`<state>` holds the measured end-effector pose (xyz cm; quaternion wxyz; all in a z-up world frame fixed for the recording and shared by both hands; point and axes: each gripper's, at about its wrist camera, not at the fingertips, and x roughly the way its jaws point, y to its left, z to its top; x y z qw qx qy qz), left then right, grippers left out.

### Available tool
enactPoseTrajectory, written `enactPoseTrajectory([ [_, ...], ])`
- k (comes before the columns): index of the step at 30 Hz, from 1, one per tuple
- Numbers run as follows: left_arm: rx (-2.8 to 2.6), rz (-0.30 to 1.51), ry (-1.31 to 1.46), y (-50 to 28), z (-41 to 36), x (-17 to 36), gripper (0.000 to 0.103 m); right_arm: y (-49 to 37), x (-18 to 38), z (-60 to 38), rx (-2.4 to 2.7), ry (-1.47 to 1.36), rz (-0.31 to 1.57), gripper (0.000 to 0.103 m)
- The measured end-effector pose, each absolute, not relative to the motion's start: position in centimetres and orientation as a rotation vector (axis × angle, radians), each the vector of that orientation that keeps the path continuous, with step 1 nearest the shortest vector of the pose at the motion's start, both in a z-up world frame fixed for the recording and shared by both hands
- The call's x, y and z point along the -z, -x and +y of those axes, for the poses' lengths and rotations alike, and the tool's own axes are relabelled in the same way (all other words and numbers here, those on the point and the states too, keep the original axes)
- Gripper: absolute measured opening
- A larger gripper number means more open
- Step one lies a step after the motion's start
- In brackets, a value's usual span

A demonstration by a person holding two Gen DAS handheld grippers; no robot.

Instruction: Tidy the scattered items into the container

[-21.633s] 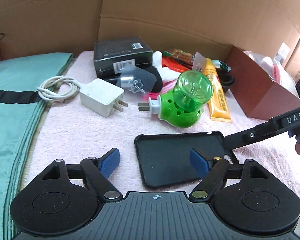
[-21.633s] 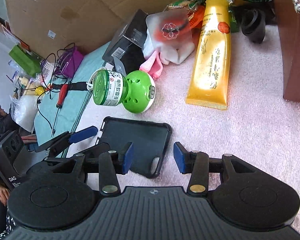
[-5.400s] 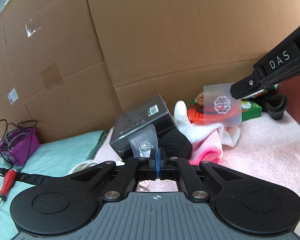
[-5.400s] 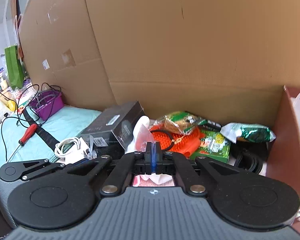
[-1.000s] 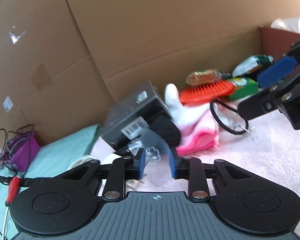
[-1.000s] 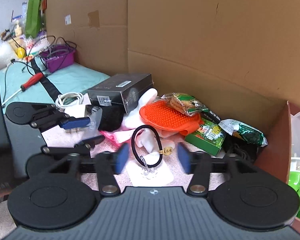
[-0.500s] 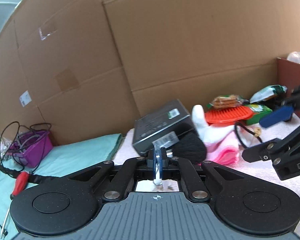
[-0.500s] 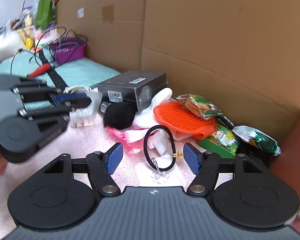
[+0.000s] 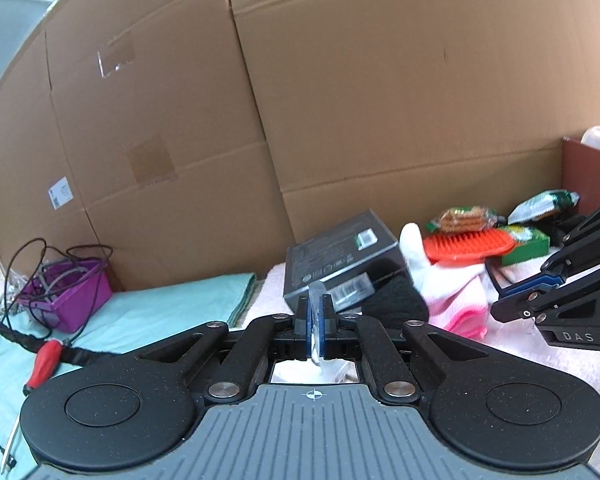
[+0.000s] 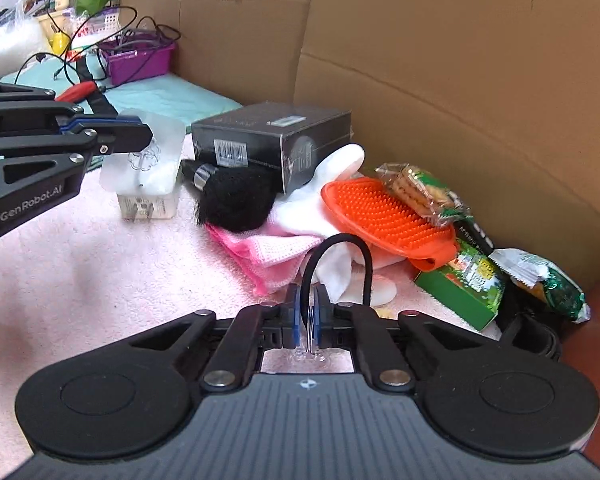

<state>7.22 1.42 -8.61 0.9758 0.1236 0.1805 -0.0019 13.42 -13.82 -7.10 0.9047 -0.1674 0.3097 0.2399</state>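
Closing since a moment ago, right gripper (image 10: 307,316) jaws pinch the light, slippery clear hook (image 10: 309,338) at its edge, while left gripper (image 9: 315,320) stays clamped on another thin hook sheet (image 10: 142,160).

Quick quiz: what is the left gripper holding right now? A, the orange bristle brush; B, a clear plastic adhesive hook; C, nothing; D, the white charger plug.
B: in the right wrist view the left gripper is clamped on the edge of a clear plastic adhesive hook, lifted in front of the white charger plug.
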Motion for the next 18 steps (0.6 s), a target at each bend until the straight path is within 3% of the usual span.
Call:
enactPoseTrajectory([
  [18, 0.093, 0.254, -0.29, -5.9, -3.2, 4.1, 0.0, -8.9, 0.0, -17.6, -0.449, 0.275, 0.435, 0.007],
])
